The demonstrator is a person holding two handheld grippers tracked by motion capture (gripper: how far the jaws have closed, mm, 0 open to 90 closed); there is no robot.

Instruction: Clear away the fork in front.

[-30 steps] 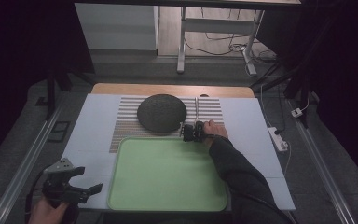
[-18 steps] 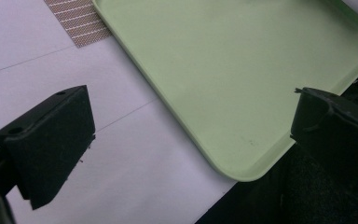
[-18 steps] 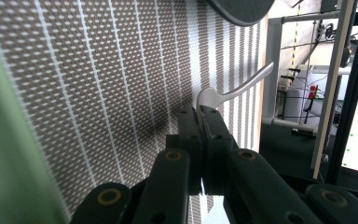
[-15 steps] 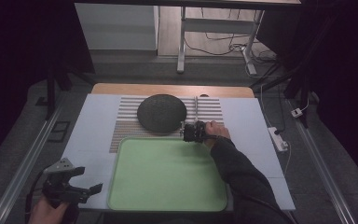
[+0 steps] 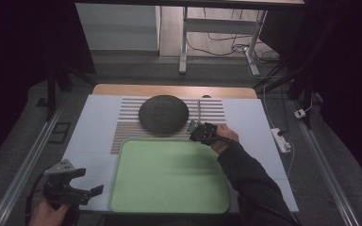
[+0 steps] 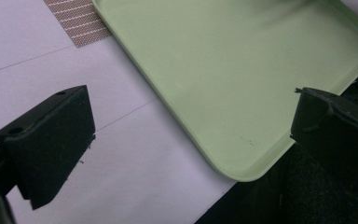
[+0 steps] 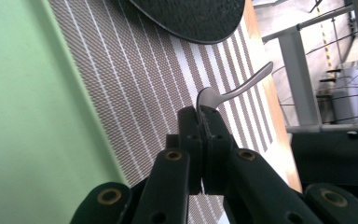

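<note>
Spoon point(image 7: 235, 88) clamped by bowl end in our right gripper point(image 7: 204, 114), lifted over striped mat point(image 7: 135, 79) beside dark bowl point(image 5: 163, 113). Pickup done, we judge — placing left, likely onto green tray point(image 5: 169, 176). Our left gripper point(image 6: 186, 126) spread wide, empty, at tray corner.

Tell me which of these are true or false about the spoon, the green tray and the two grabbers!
1. The right gripper is shut on the shiny metal spoon. True.
2. The flat light-green plastic tray has food on it. False: it is bare.
3. The left gripper holds the tray. False: its jaws stand open above the tray's corner and the white table.
4. The dark round woven dome sits on the striped brown placemat. True.
5. The spoon lies inside the tray. False: it is lifted over the placemat.
</note>
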